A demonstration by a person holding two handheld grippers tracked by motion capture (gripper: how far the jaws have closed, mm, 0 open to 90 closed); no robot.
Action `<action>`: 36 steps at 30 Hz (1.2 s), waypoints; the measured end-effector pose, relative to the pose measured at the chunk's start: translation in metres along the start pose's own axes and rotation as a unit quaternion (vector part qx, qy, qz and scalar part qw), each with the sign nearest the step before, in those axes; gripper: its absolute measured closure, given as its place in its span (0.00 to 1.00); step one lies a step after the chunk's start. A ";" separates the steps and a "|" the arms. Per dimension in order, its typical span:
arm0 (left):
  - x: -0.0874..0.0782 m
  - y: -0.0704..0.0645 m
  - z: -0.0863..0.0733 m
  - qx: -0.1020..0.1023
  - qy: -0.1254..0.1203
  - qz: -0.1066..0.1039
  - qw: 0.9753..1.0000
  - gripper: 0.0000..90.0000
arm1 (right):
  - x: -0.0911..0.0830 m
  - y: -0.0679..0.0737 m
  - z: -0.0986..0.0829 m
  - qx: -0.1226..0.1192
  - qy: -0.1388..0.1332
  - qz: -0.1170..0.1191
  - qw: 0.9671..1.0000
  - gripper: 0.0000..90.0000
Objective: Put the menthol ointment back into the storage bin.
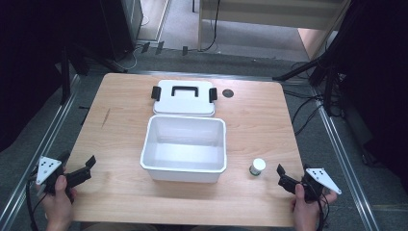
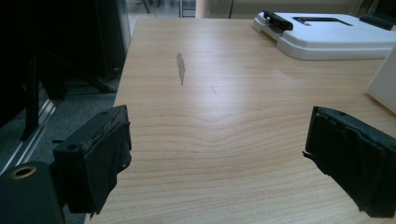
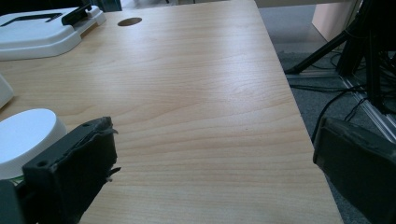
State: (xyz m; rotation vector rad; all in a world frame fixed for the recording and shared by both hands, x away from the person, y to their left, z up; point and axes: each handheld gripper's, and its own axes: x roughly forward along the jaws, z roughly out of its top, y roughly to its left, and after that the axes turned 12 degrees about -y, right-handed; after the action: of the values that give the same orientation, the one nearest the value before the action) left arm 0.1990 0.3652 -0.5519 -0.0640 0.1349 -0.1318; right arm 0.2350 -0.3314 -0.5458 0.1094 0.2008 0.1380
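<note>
Left hand-held gripper [image 1: 77, 168], held at the near left corner of the counter [image 1: 120, 192]: jaws spread wide, nothing between them. In the left gripper view the same gripper [image 2: 217, 158] looks over bare wood toward a grey scuff [image 2: 180, 68] (a mark in the surface). Right hand-held gripper [image 1: 292, 174], held at the near right corner: jaws likewise wide and empty, with bare wood between them in the right gripper view [image 3: 215, 163]. Jar [image 1: 257, 167], small with a white cap, upright just beside the right gripper on its inner side, not touched; its cap [image 3: 25, 133] sits behind one jaw. Tub [image 1: 184, 171], white and open, at mid-counter, near the jar. Lid [image 1: 184, 97], white with black handle and clips, flat on the counter just behind the tub. Round hole [image 1: 227, 93] beside the lid.
</note>
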 end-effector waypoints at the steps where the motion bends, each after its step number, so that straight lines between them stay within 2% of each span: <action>1: 0.000 0.000 0.000 0.000 0.000 0.000 1.000 0.09 | 0.000 0.000 0.000 0.000 0.000 0.000 1.000 0.00; 3: 0.000 0.000 0.000 0.002 -0.001 -0.007 1.000 0.09 | 0.001 -0.001 0.000 0.004 0.007 0.011 1.000 0.00; 6: 0.000 0.002 0.000 -0.008 0.000 -0.017 1.000 0.09 | 0.001 -0.003 0.001 0.008 0.014 0.024 1.000 0.00; 10: 0.000 0.002 0.000 -0.012 0.002 -0.013 1.000 0.09 | 0.001 -0.006 0.004 0.021 0.022 0.026 0.999 0.00; 13: 0.000 0.002 0.000 -0.009 0.000 -0.009 1.000 0.09 | 0.002 -0.007 0.005 0.022 0.025 0.031 0.999 0.00; 14: 0.000 0.001 0.000 -0.005 0.003 -0.012 1.000 0.09 | 0.002 -0.007 0.006 0.022 0.042 0.032 0.998 0.00; 16: 0.001 0.000 0.000 -0.002 0.007 -0.011 1.000 0.09 | 0.002 -0.006 0.009 0.005 0.064 0.042 0.997 0.00; 18: 0.002 0.000 0.001 0.002 0.012 -0.012 1.000 0.09 | 0.001 -0.005 0.015 -0.004 0.089 0.052 0.995 0.00; 19: 0.002 0.000 0.001 0.002 0.012 -0.012 1.000 0.09 | 0.001 -0.005 0.015 -0.004 0.089 0.052 0.995 0.00; 20: 0.002 0.000 0.001 0.002 0.012 -0.014 1.000 0.09 | -0.002 -0.006 0.023 -0.008 0.109 0.063 0.992 0.00; 26: 0.002 0.000 0.001 0.002 0.015 -0.018 1.000 0.09 | -0.006 -0.009 0.042 -0.031 0.177 0.071 0.981 0.00; 27: 0.003 0.000 0.001 0.002 0.016 -0.016 1.000 0.09 | -0.006 -0.009 0.042 -0.031 0.177 0.071 0.981 0.00; 28: 0.003 0.000 0.001 0.003 0.017 -0.016 1.000 0.09 | -0.007 -0.009 0.046 -0.034 0.199 0.078 0.976 0.00; 29: 0.003 0.000 0.001 0.003 0.017 -0.016 1.000 0.09 | -0.007 -0.009 0.046 -0.034 0.199 0.078 0.976 0.00; 30: 0.003 0.000 0.001 0.002 0.016 -0.016 1.000 0.09 | -0.007 -0.009 0.048 -0.038 0.211 0.081 0.973 0.00; 31: 0.003 0.000 0.001 0.001 0.017 -0.015 1.000 0.09 | -0.007 -0.007 0.051 -0.040 0.232 0.093 0.967 0.00; 32: 0.003 0.000 0.001 -0.001 0.017 -0.015 1.000 0.09 | -0.005 -0.005 0.052 -0.041 0.248 0.094 0.963 0.00; 33: 0.003 0.000 0.001 -0.001 0.017 -0.015 1.000 0.09 | -0.005 -0.005 0.052 -0.041 0.248 0.094 0.963 0.00; 34: 0.003 0.001 0.001 -0.003 0.015 -0.015 1.000 0.09 | -0.002 -0.001 0.053 -0.053 0.279 0.106 0.953 0.00; 35: 0.003 0.001 0.001 -0.003 0.015 -0.015 1.000 0.09 | -0.002 -0.001 0.053 -0.053 0.279 0.106 0.953 0.00; 36: 0.002 0.001 0.001 -0.005 0.014 -0.016 1.000 0.09 | 0.002 0.004 0.053 -0.064 0.311 0.111 0.942 0.00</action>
State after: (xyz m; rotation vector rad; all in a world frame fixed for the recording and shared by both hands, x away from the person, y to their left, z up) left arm 0.2016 0.3660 -0.5517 -0.0745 0.1630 -0.1630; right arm 0.2472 -0.3317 -0.4941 -0.0468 0.8113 0.4114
